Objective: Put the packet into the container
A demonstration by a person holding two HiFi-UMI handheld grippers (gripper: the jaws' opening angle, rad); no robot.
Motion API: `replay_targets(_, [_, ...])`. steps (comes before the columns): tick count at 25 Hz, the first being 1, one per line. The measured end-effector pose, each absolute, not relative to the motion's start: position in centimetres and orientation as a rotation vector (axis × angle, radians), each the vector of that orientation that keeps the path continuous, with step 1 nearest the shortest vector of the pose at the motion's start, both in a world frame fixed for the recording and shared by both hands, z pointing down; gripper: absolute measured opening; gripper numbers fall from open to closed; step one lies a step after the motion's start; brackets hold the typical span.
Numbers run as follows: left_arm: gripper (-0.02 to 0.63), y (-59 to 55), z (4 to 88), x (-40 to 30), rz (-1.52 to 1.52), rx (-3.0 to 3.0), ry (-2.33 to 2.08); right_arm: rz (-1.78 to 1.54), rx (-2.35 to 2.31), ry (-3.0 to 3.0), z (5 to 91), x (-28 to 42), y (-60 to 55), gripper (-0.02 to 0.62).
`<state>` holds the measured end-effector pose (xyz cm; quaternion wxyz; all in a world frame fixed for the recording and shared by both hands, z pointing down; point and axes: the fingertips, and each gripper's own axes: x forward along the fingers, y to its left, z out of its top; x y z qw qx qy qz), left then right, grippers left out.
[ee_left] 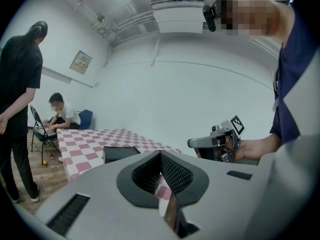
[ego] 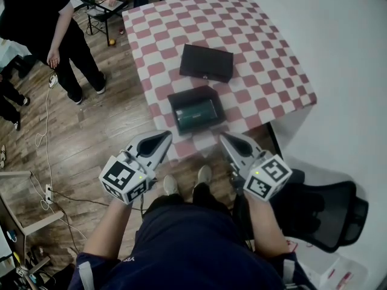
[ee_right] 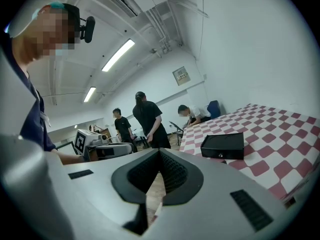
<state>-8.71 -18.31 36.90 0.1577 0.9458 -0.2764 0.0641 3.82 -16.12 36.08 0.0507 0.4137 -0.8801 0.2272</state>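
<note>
An open black container point(ego: 195, 110) sits near the front edge of the checkered table point(ego: 266, 59), and a dark green packet point(ego: 198, 112) lies inside it. A closed black box point(ego: 206, 62) rests behind it, seen also in the right gripper view point(ee_right: 222, 145). My left gripper point(ego: 164, 137) hovers just off the table's front edge, left of the container, shut and empty. My right gripper point(ego: 225, 137) hangs at the container's right front, its jaws together with nothing between them. In their own views the left gripper point(ee_left: 161, 155) and right gripper point(ee_right: 160, 152) show closed pads.
A person in black point(ego: 45, 23) stands on the wooden floor left of the table, and another sits at a small desk point(ego: 112, 5) beyond its far corner. A black office chair point(ego: 323, 213) is at my right. Cables point(ego: 45, 132) trail on the floor.
</note>
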Motion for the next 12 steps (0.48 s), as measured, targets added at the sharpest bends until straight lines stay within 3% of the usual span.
replay_targets(12, [0.025,-19.3,37.1,-7.2,0.19,2.705,-0.793,0.706,1.214,-2.681,36.9,4.4,-17.0,0.017])
